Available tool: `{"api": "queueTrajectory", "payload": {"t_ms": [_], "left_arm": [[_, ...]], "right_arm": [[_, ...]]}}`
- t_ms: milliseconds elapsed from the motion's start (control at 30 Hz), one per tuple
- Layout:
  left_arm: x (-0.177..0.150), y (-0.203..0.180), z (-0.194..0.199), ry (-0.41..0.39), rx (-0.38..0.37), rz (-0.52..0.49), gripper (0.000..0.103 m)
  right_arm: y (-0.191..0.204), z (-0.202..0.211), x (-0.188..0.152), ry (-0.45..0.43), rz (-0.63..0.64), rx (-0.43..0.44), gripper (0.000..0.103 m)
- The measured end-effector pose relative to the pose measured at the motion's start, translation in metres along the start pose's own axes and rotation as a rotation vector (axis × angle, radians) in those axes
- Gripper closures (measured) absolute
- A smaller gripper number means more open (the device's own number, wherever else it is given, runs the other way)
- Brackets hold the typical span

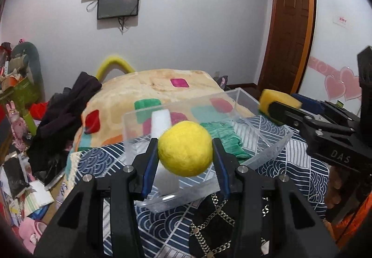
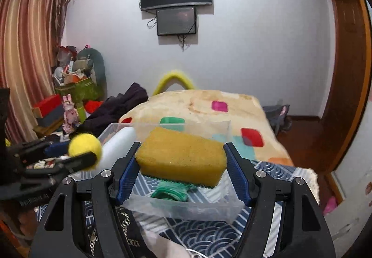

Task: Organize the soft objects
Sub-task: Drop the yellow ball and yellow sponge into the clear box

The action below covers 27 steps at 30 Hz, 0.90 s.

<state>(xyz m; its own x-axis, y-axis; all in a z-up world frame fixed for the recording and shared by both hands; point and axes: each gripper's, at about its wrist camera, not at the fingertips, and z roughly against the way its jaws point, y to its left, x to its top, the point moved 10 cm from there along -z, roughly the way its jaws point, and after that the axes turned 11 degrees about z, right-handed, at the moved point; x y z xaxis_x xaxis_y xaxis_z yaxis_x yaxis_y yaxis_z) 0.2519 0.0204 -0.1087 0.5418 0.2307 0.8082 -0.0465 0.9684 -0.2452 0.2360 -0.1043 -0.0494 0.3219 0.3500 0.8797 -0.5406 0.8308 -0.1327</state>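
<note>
My left gripper (image 1: pixel 185 151) is shut on a yellow felt ball (image 1: pixel 185 151) and holds it above the near side of a clear plastic box (image 1: pixel 274 151) on the bed. The box holds a white foam block (image 1: pixel 160 123) and a green cloth (image 1: pixel 223 139). My right gripper (image 2: pixel 181 165) is shut on a yellow sponge with a green underside (image 2: pixel 181 158), held over the same box (image 2: pixel 186 209). In the left wrist view the right gripper (image 1: pixel 276 107) with the sponge (image 1: pixel 279 100) is at the right. In the right wrist view the left gripper (image 2: pixel 86 153) with the ball (image 2: pixel 84 146) is at the left.
The box rests on a blue wave-patterned cloth (image 1: pixel 290 165) on a bed with a cream blanket with coloured squares (image 1: pixel 148 88). Dark clothes (image 1: pixel 62 114) are piled at the left. A black scarf with chain print (image 1: pixel 214 230) lies in front. Clutter fills the floor at the left (image 1: pixel 14 188).
</note>
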Motion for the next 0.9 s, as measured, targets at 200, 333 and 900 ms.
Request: {"api": "queueTrajectory", "payload": {"t_ms": [200,333,900], "left_arm": [[-0.004,-0.007,-0.019,0.027,-0.017,-0.008,0.058],[-0.005,-0.007,-0.031,0.043,-0.007,-0.017,0.058],[-0.008,0.011,-0.034,0.033,0.071,-0.011,0.028]], "right_arm": [[0.004,-0.019,-0.015,0.067,0.017,0.018,0.036],[0.006,-0.029,-0.025,0.117,0.03,0.034,0.036],[0.0,-0.026,-0.026,0.144,0.016,0.049,0.024]]}}
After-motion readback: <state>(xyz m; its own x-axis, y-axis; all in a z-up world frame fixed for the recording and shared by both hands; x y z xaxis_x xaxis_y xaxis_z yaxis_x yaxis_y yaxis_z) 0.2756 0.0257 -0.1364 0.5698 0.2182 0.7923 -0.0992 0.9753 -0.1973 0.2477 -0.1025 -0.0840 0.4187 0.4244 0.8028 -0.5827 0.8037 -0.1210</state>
